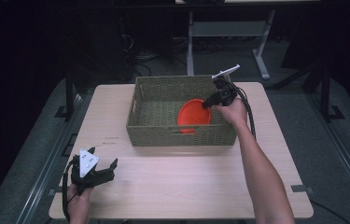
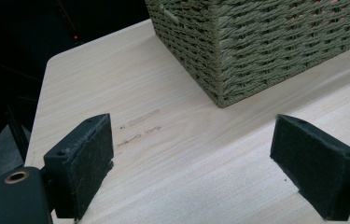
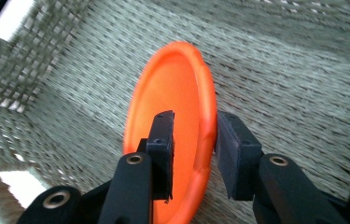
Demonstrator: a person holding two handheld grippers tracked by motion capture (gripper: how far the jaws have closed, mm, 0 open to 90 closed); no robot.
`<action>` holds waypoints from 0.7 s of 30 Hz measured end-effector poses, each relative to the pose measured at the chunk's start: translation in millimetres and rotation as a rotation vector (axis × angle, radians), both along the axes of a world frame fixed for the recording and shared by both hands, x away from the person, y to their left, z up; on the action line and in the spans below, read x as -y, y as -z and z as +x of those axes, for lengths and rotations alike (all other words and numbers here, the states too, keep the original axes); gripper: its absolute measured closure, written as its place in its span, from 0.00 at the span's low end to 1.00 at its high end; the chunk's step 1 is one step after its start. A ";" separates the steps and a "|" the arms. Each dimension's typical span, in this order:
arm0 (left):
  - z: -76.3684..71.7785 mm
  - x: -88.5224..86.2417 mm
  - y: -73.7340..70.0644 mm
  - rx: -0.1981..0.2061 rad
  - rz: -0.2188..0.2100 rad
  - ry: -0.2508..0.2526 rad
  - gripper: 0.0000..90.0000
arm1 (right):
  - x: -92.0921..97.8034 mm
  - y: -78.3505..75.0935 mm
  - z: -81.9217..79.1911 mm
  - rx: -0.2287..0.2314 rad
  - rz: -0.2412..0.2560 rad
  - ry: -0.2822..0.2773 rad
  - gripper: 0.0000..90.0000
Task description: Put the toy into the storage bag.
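Observation:
An orange plate (image 1: 192,116) stands tilted on its edge inside a green woven basket (image 1: 182,135) at the middle back of the table. My right gripper (image 1: 207,103) reaches into the basket from the right. In the right gripper view the plate (image 3: 172,88) has its rim between the jaws of my right gripper (image 3: 193,135), one jaw inside the dish and one behind it, shut on it. My left gripper (image 1: 103,156) rests near the table's front left corner, open and holding nothing. In the left gripper view that gripper (image 2: 191,158) stands wide over bare wood, with a basket corner (image 2: 266,42) ahead.
The light wooden table (image 1: 186,186) has bare room in front of the basket and on both sides. Dark floor, cables and a metal stand lie beyond the far edge. The basket's walls (image 3: 18,74) rise close around the plate.

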State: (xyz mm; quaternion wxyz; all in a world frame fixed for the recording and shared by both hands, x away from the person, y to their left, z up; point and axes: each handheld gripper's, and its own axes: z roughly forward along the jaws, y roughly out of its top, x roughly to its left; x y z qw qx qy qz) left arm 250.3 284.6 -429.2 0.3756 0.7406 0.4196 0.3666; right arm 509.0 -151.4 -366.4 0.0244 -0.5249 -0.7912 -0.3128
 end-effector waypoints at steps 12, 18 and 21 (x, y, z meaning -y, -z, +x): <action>0.6 0.6 0.1 0.001 -0.003 -0.003 0.14 | 7.2 -3.0 -1.2 -0.003 0.061 0.011 0.70; 0.3 0.7 -0.1 0.000 0.000 -0.004 0.14 | 5.0 -6.6 -4.7 -0.009 0.067 -0.021 0.66; 0.0 0.5 -0.4 -0.001 0.002 -0.004 0.14 | 4.9 -8.9 -6.5 0.001 0.081 -0.030 0.64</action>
